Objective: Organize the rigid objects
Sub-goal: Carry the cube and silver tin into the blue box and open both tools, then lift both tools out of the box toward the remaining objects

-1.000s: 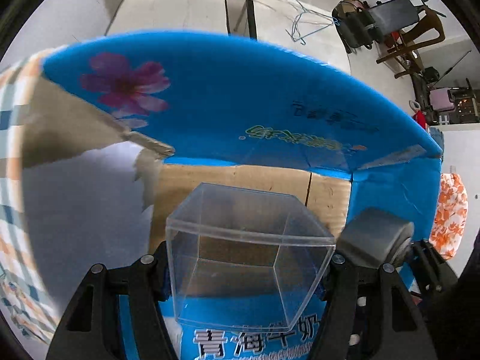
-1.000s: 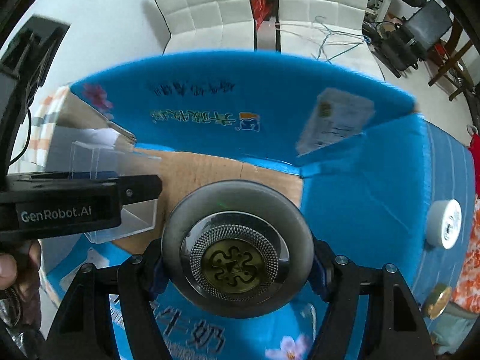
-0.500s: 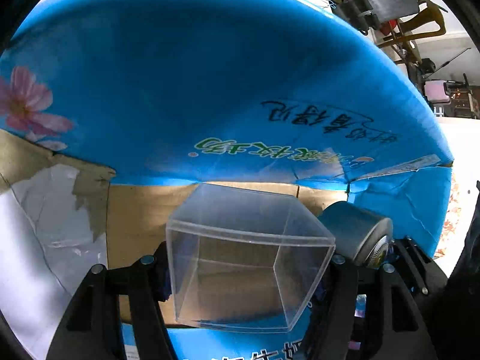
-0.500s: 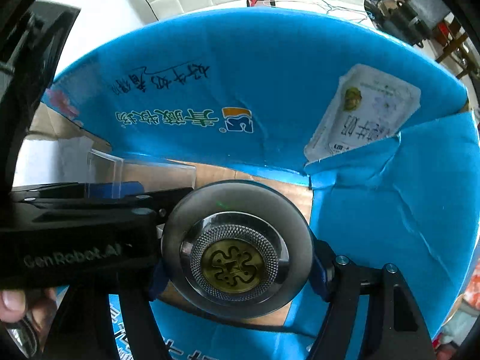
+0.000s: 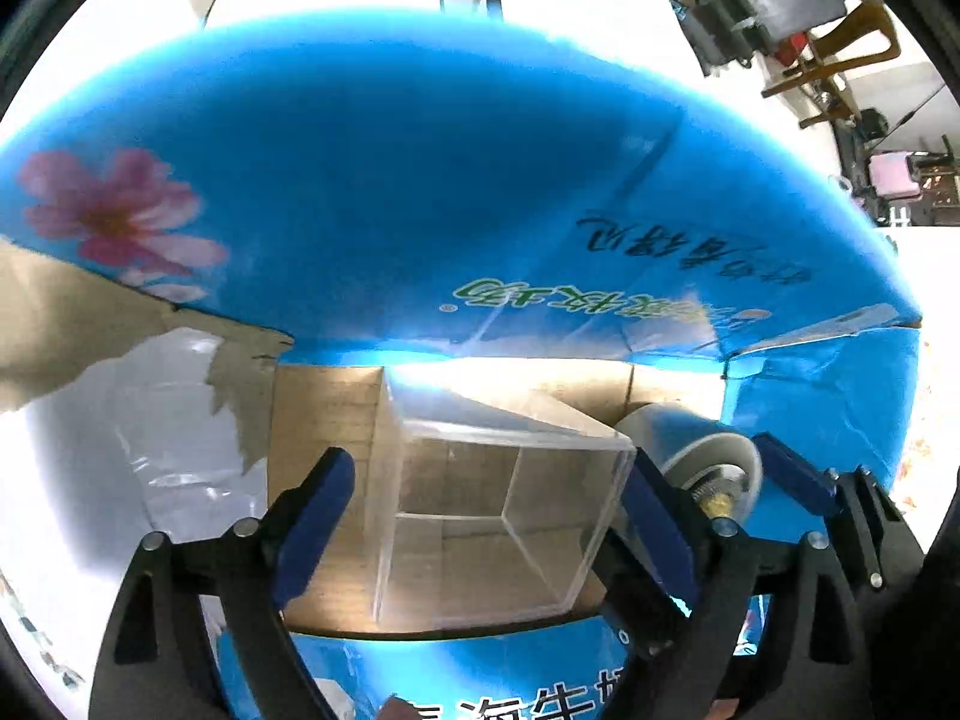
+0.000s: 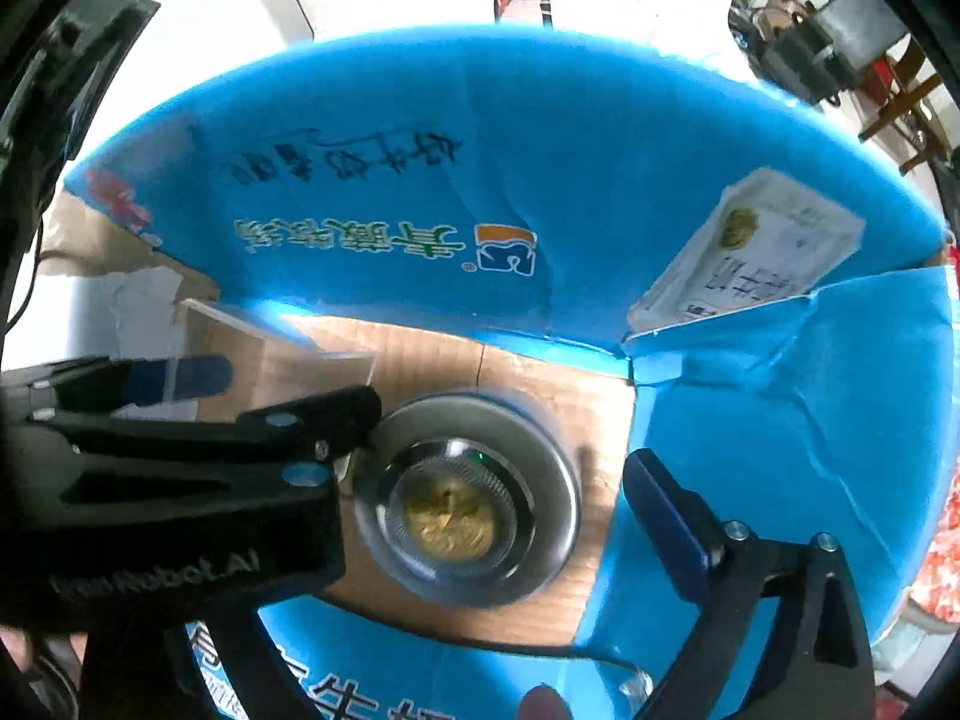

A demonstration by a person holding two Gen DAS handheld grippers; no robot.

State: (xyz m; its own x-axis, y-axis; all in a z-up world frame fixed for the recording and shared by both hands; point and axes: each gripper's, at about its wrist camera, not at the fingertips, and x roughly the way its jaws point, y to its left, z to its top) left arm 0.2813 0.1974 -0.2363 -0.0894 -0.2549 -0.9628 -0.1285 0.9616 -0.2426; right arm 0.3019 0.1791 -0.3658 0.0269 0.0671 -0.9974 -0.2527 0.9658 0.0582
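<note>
A clear plastic cube box (image 5: 498, 516) rests on the brown cardboard floor (image 5: 324, 420) of an open blue carton (image 5: 420, 180). My left gripper (image 5: 487, 468) is open, its blue pads apart from the cube's sides. In the right wrist view, a round grey disc with a gold centre (image 6: 468, 498) lies blurred on the carton floor. My right gripper (image 6: 474, 480) stands open around it, not touching it. The left gripper's black body (image 6: 240, 420) hides the right gripper's left finger. The disc (image 5: 708, 462) sits just right of the cube.
The carton's blue walls rise at the back (image 6: 600, 180) and right (image 6: 810, 420). A white printed label (image 6: 750, 252) is stuck on the back wall. Torn white paper covers the left flap (image 5: 150, 420). Chairs and dark furniture (image 5: 780, 6) stand beyond the carton.
Both grippers have opened. The clear cube and the grey disc have left their jaws and now sit lower, on the carton floor.
</note>
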